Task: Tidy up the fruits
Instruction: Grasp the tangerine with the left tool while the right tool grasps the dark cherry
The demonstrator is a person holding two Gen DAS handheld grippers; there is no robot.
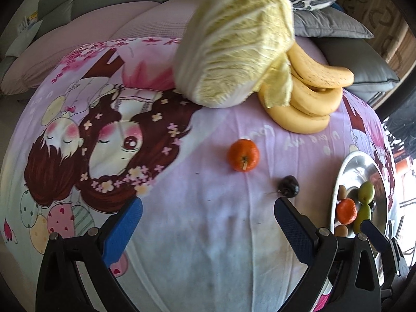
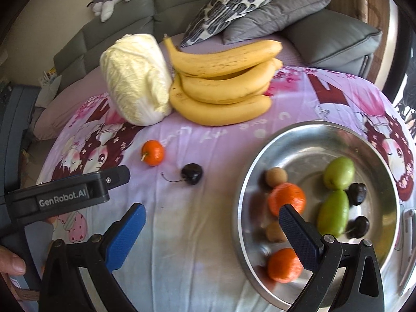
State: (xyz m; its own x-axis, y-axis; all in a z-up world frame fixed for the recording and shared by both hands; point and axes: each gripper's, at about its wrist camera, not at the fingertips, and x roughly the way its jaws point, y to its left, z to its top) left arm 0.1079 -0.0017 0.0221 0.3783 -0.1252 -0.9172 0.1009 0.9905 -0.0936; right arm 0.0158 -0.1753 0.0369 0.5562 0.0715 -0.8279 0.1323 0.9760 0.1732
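On the printed pink cloth lie a loose orange (image 1: pixel 243 155) (image 2: pixel 153 153) and a dark cherry (image 1: pixel 288 186) (image 2: pixel 192 173) with its stem. My left gripper (image 1: pixel 208 218) hovers open and empty just short of the cherry. At the right, a steel bowl (image 1: pixel 364 166) (image 2: pixel 306 127) holds two oranges (image 2: pixel 286 199), two green fruits (image 2: pixel 339 173), two dark cherries (image 2: pixel 357 193) and brown longans (image 2: pixel 277 176). My right gripper (image 2: pixel 213 234) is open and empty, its right finger over the bowl's near side.
A napa cabbage (image 1: pixel 234 44) (image 2: pixel 137 78) and a bunch of bananas (image 1: pixel 309 96) (image 2: pixel 223 83) lie at the back of the cloth. Grey sofa cushions (image 2: pixel 273 15) stand behind. The left gripper's housing (image 2: pixel 65 192) and a thumb (image 2: pixel 10 262) sit at the right wrist view's left.
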